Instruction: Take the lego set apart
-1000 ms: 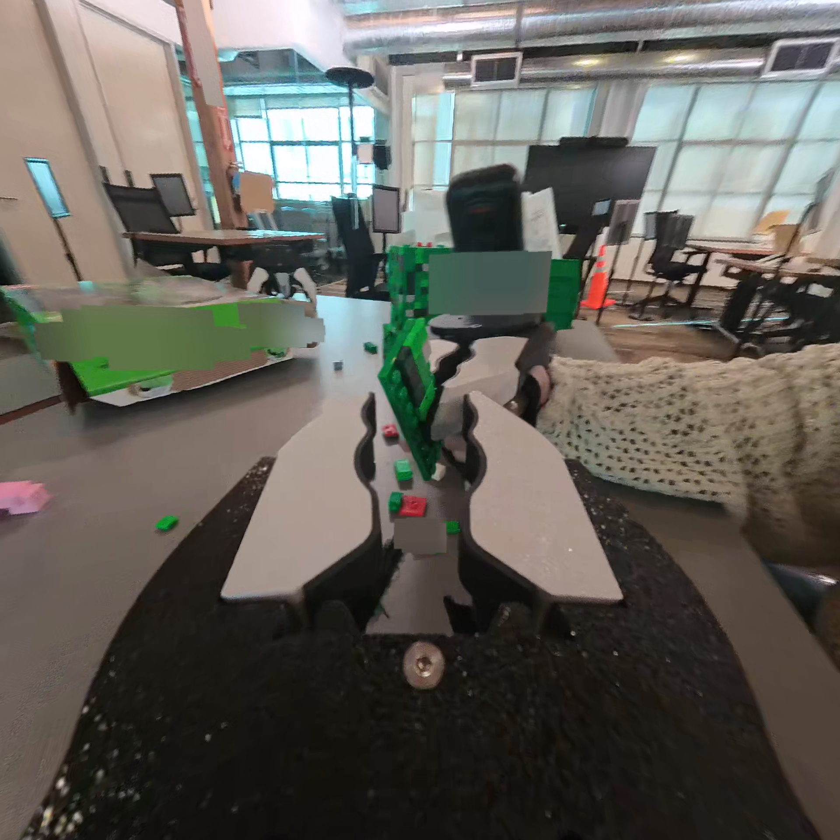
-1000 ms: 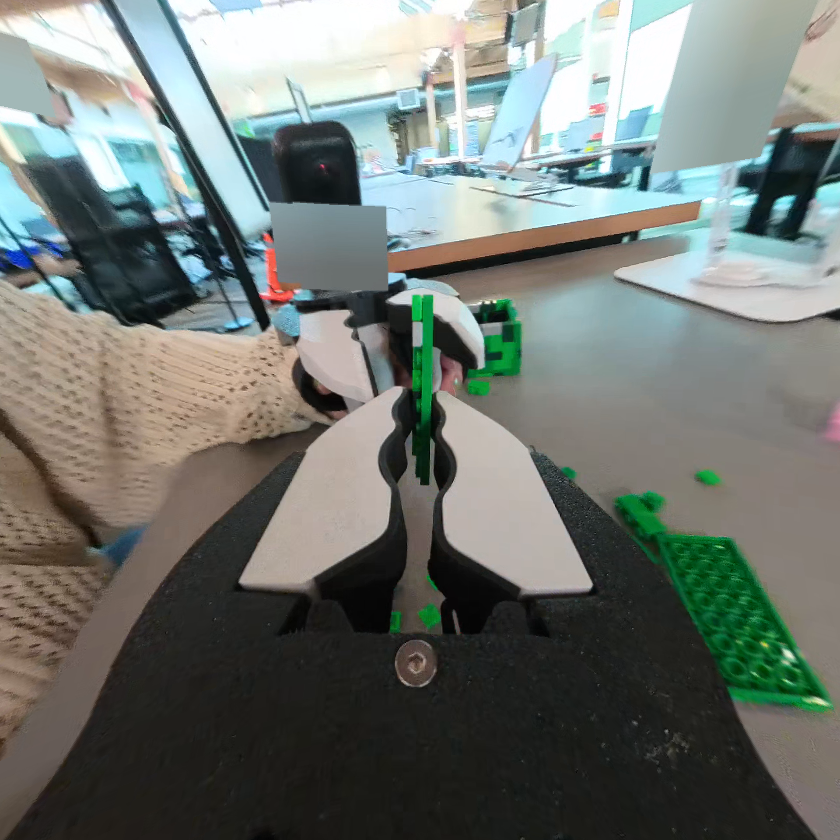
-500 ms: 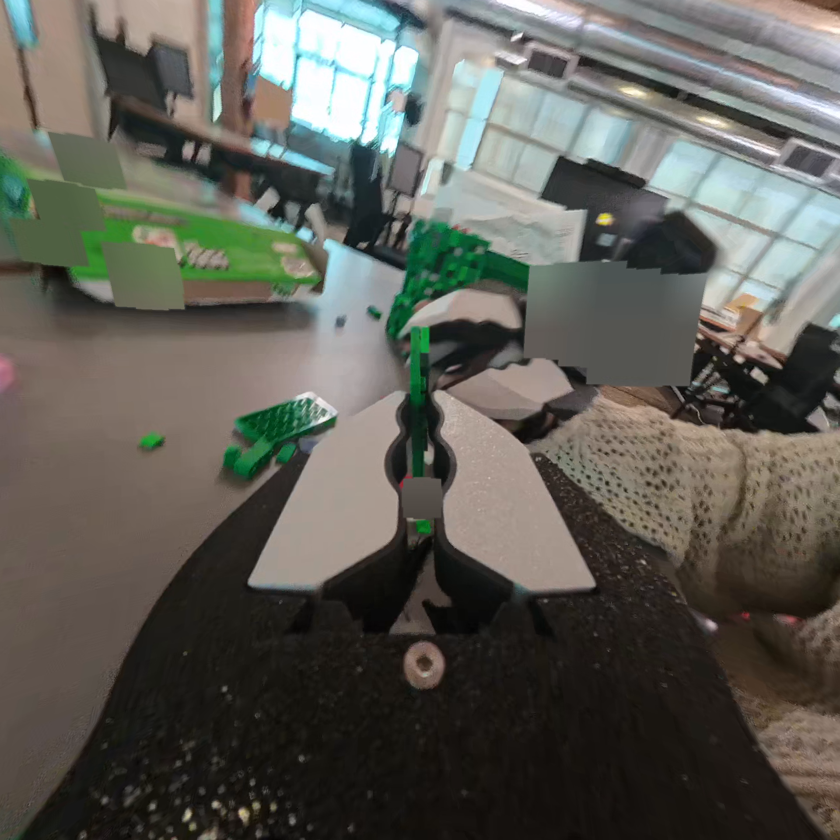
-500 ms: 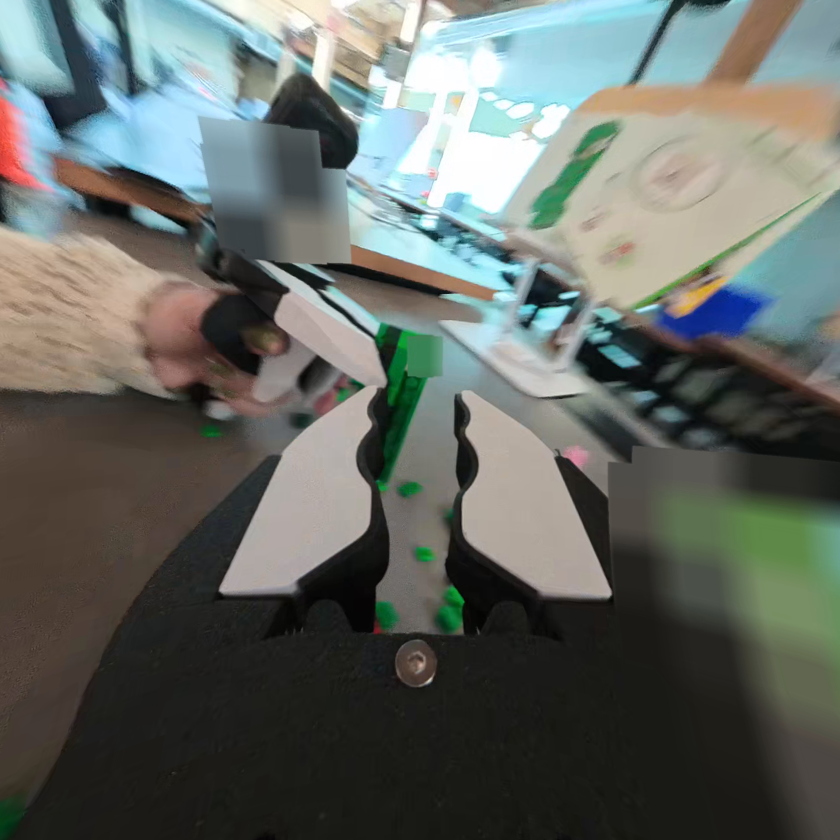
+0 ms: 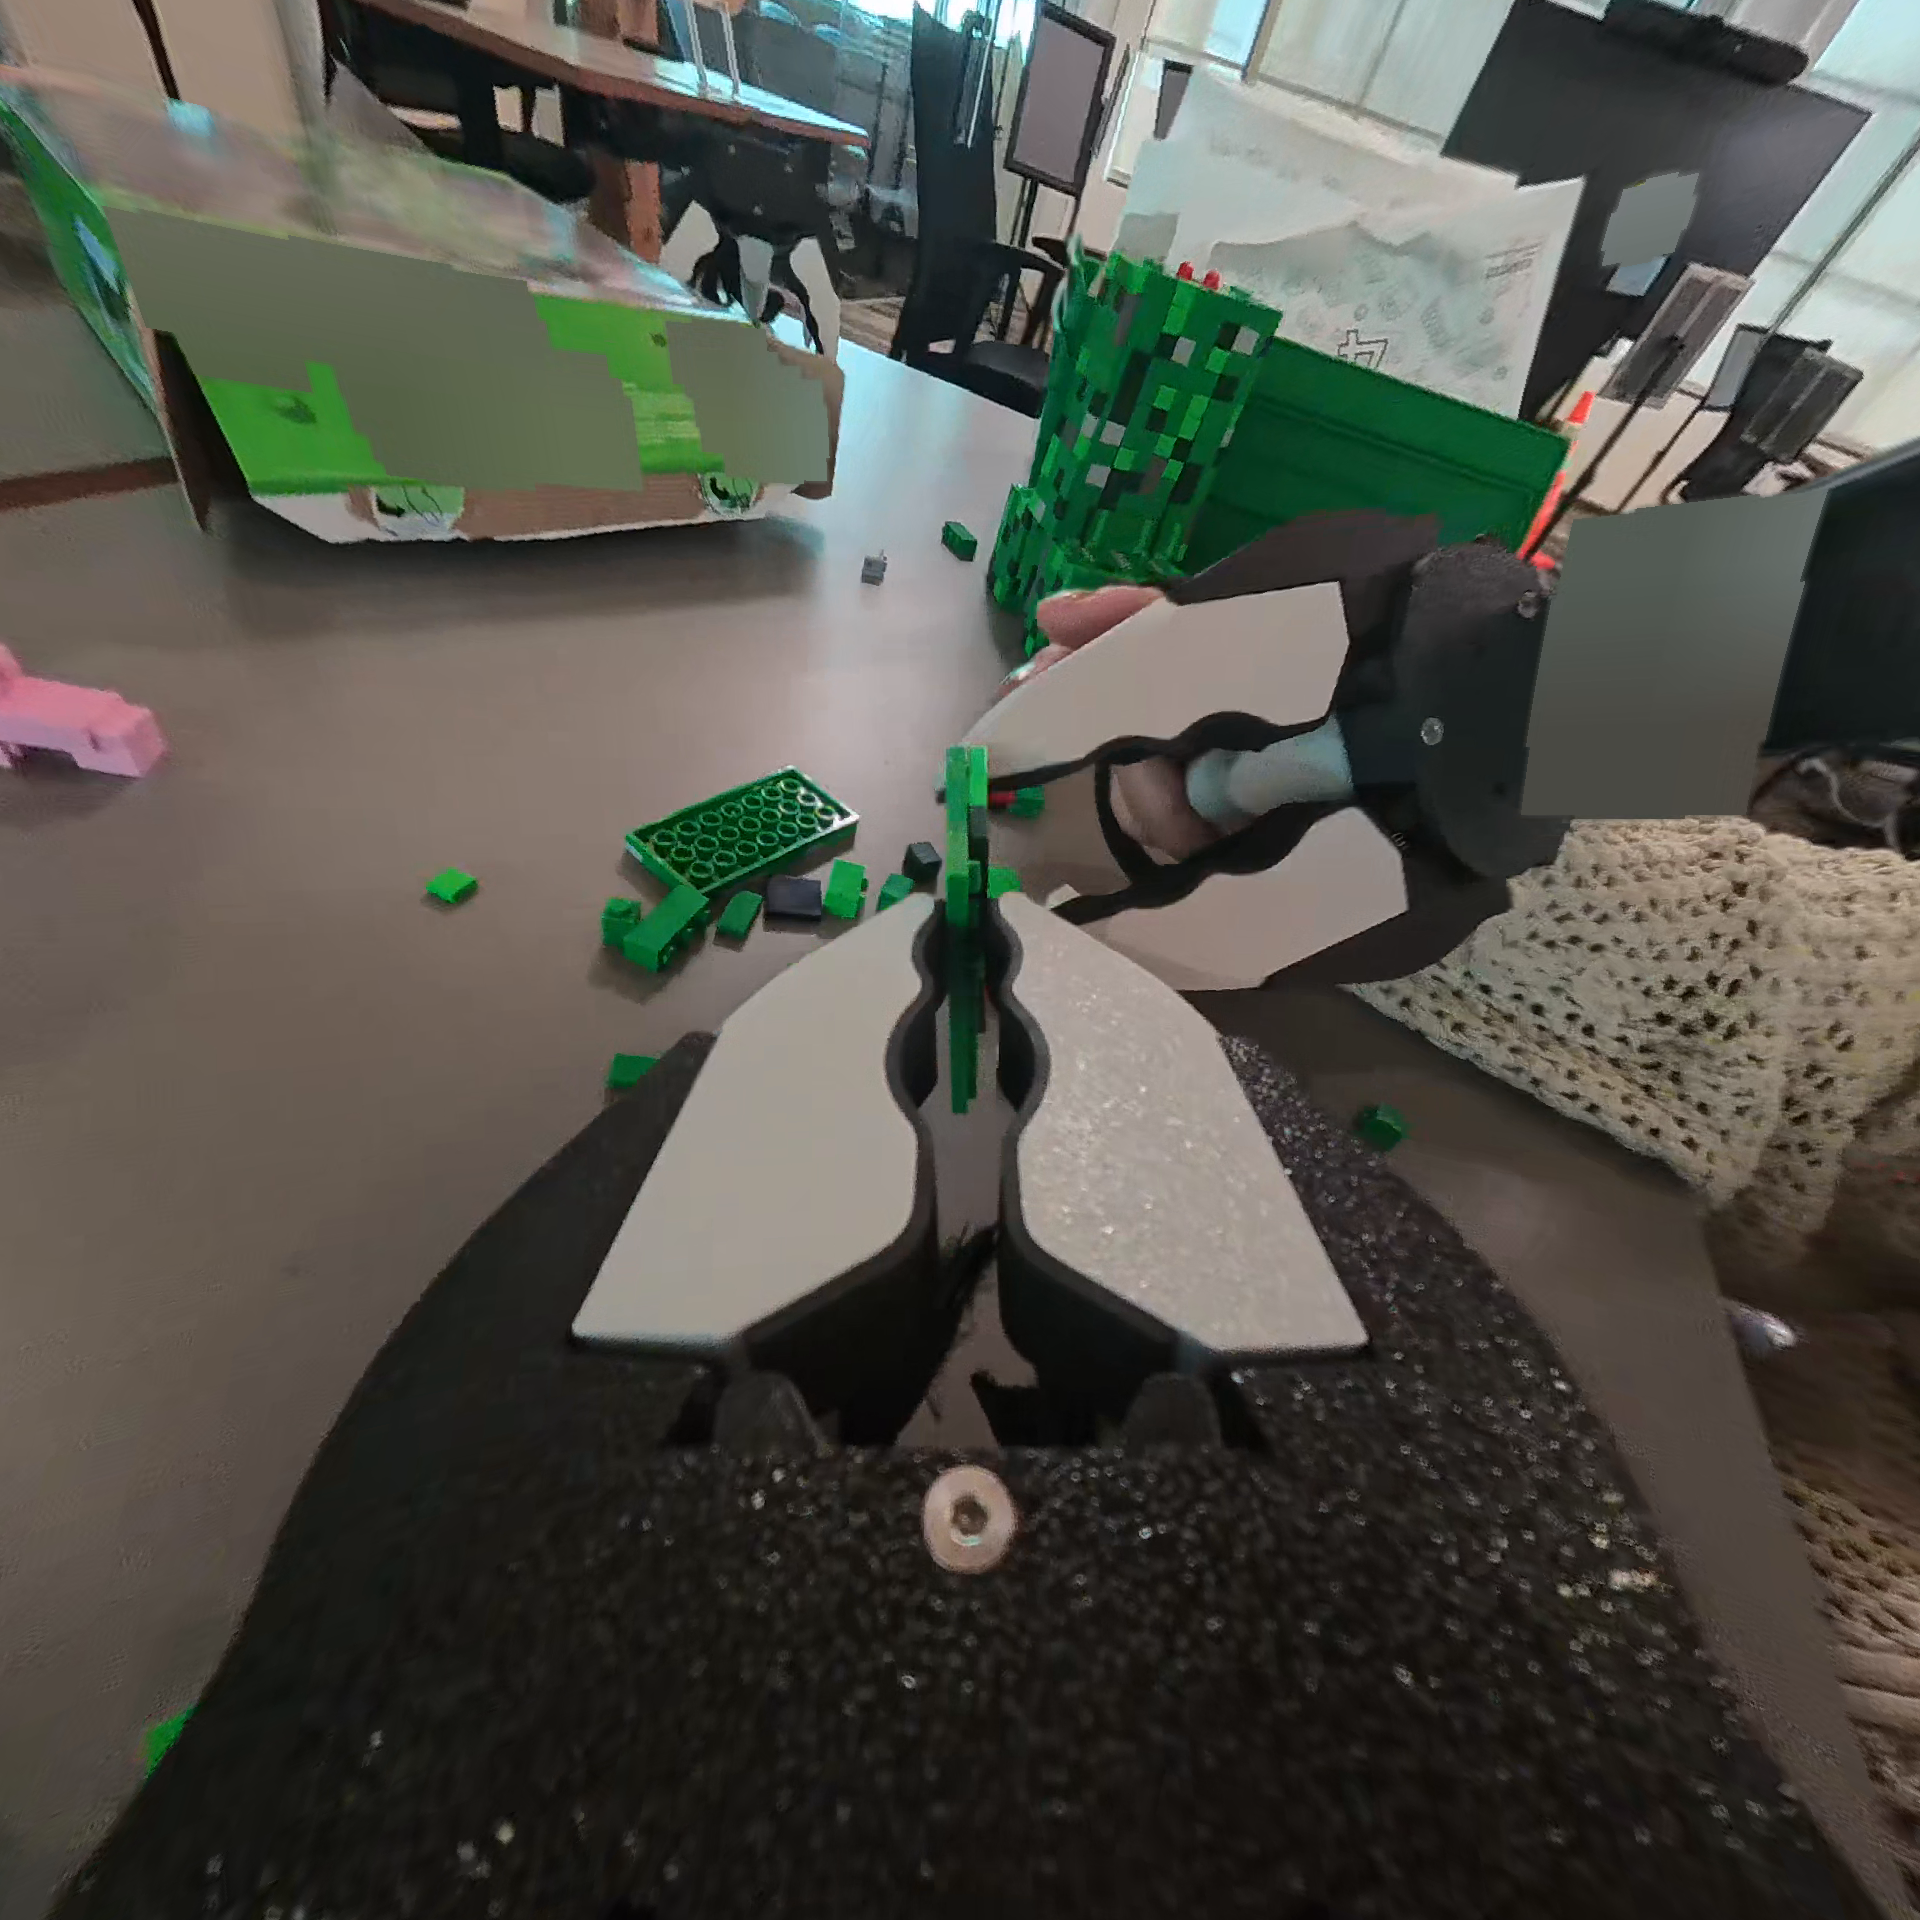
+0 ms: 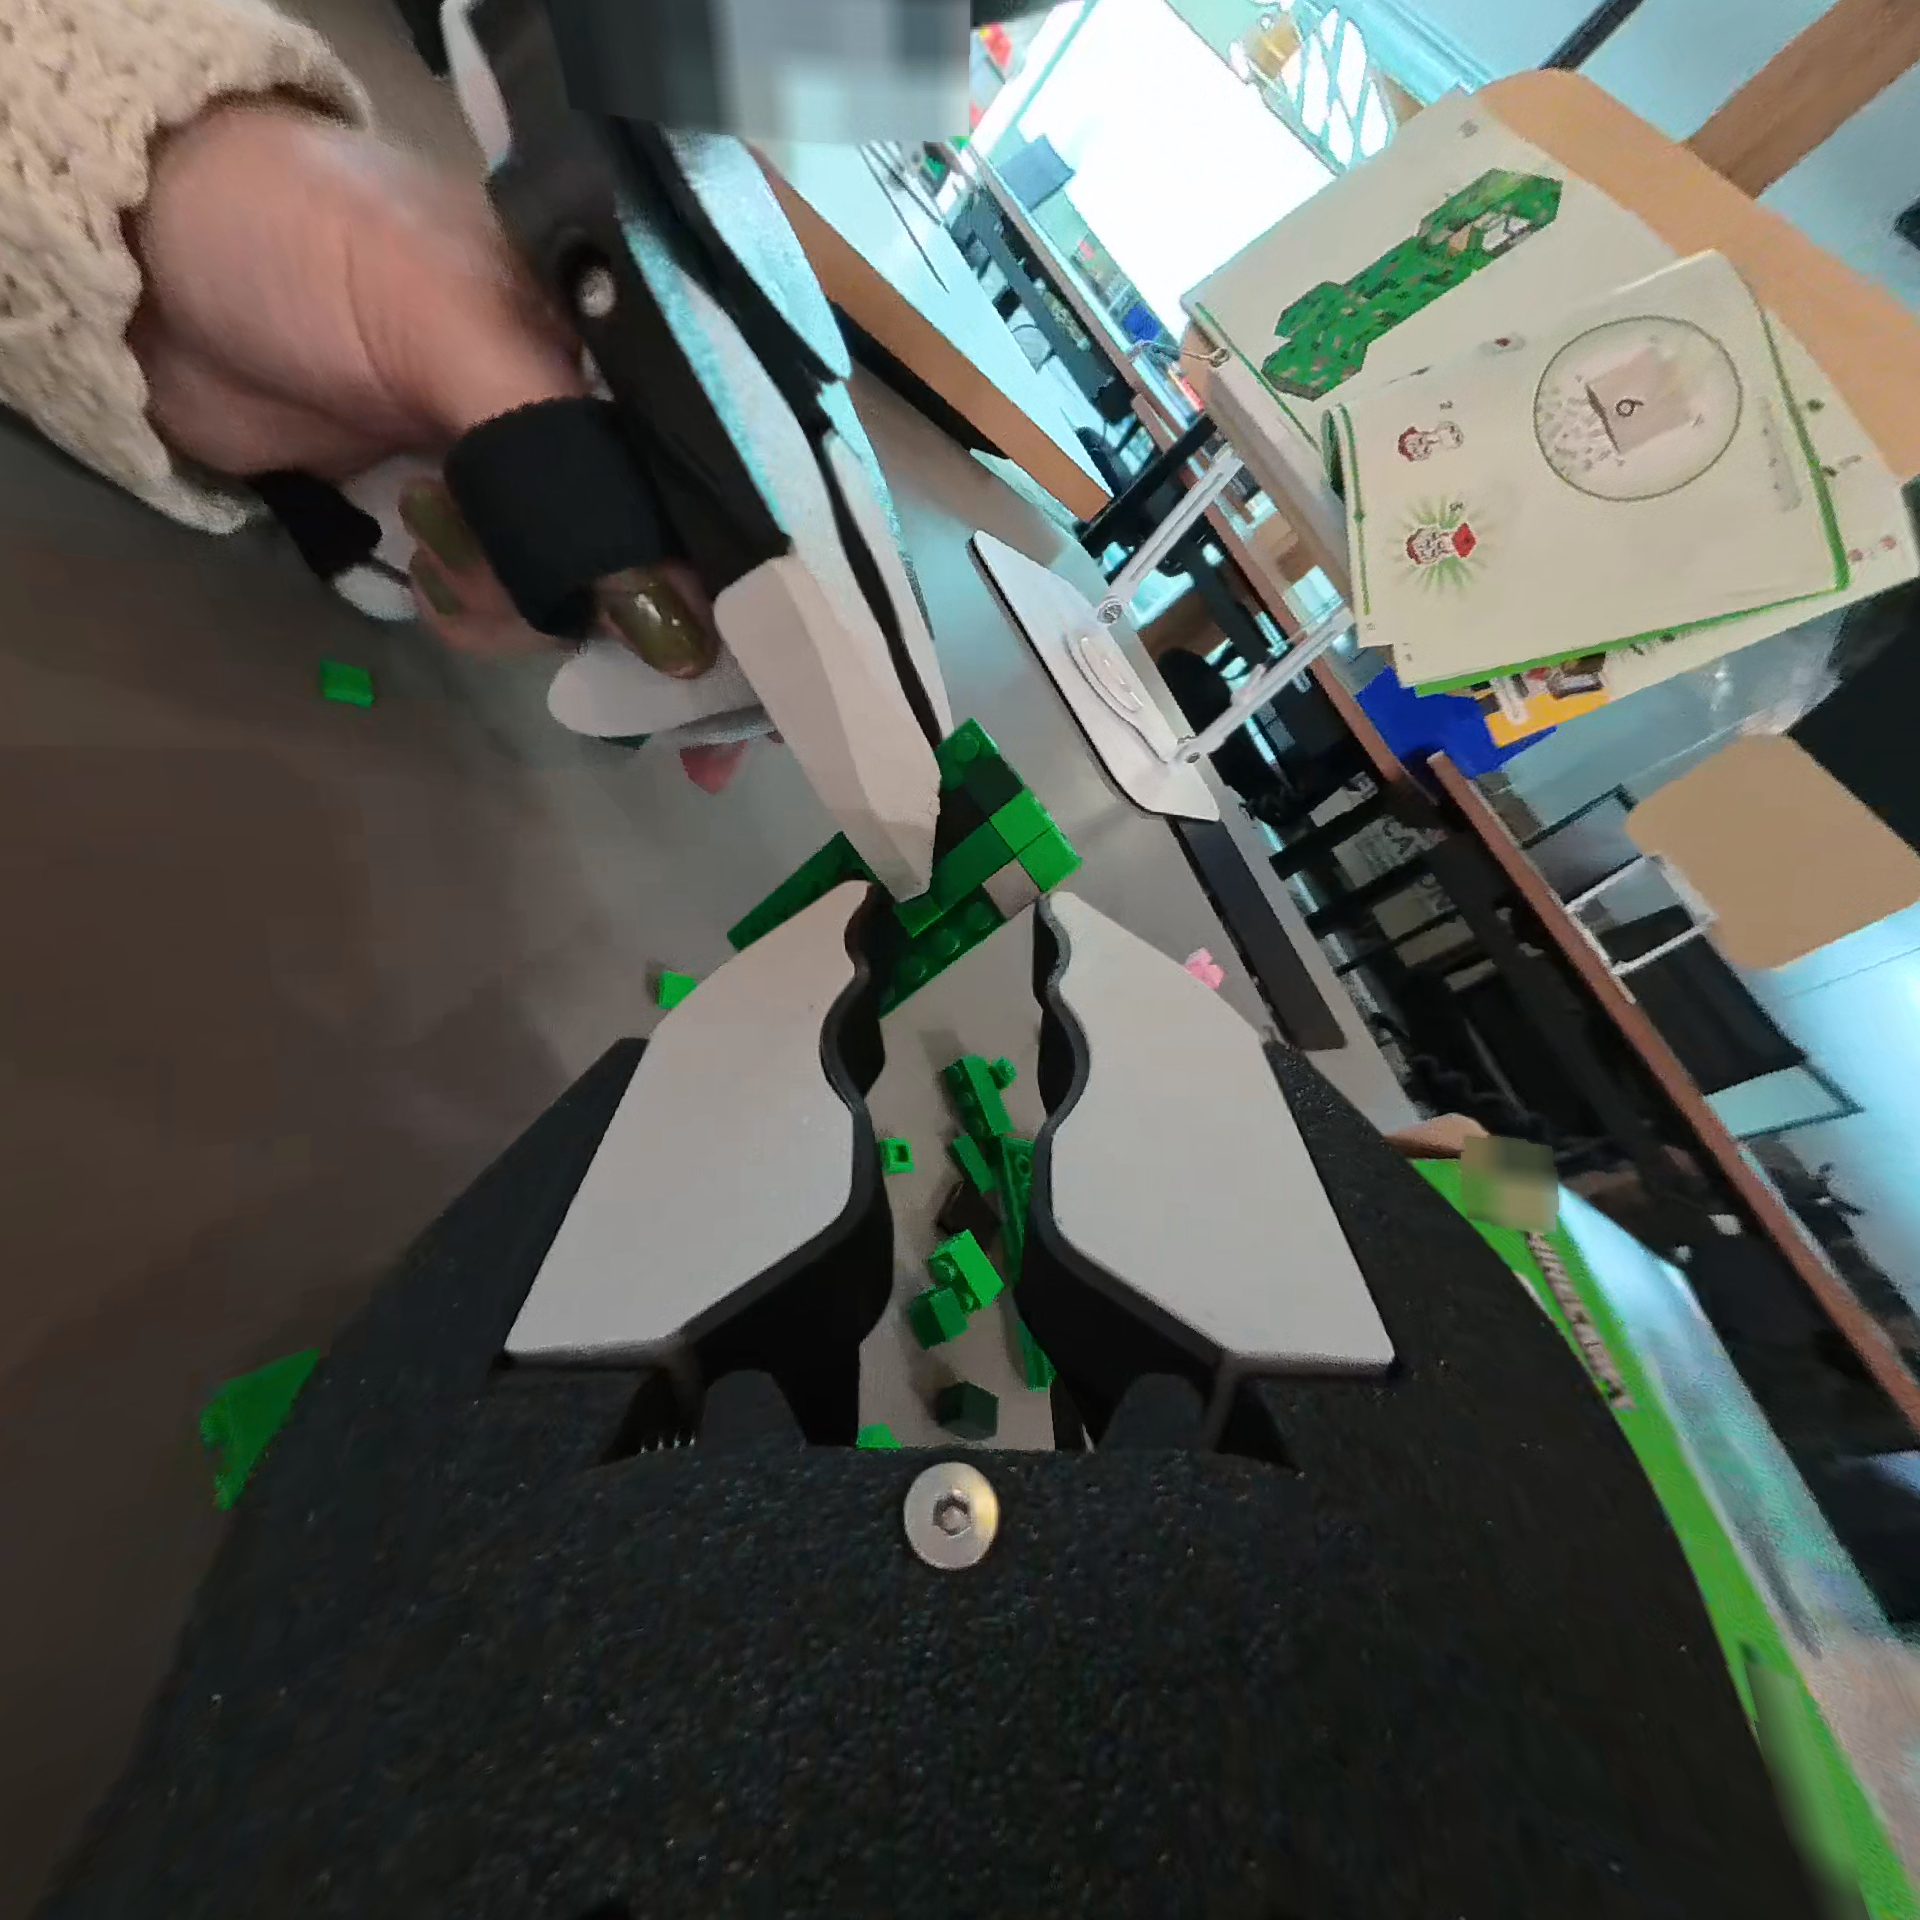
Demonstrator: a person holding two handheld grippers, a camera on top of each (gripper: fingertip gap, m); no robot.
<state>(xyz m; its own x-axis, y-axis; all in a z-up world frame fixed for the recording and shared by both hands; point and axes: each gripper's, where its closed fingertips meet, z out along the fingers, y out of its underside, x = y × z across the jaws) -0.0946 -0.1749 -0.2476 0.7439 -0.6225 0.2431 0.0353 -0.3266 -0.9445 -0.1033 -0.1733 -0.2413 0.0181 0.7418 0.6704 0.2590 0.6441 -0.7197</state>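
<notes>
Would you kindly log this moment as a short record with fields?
left gripper: shut on the green plate assembly, held edge-on above the table
right gripper: open, fingers either side of the same assembly's end
loose pieces: a green studded plate and small bricks lying on the table
background: a tall green pixel-patterned build and an opened set box
</notes>
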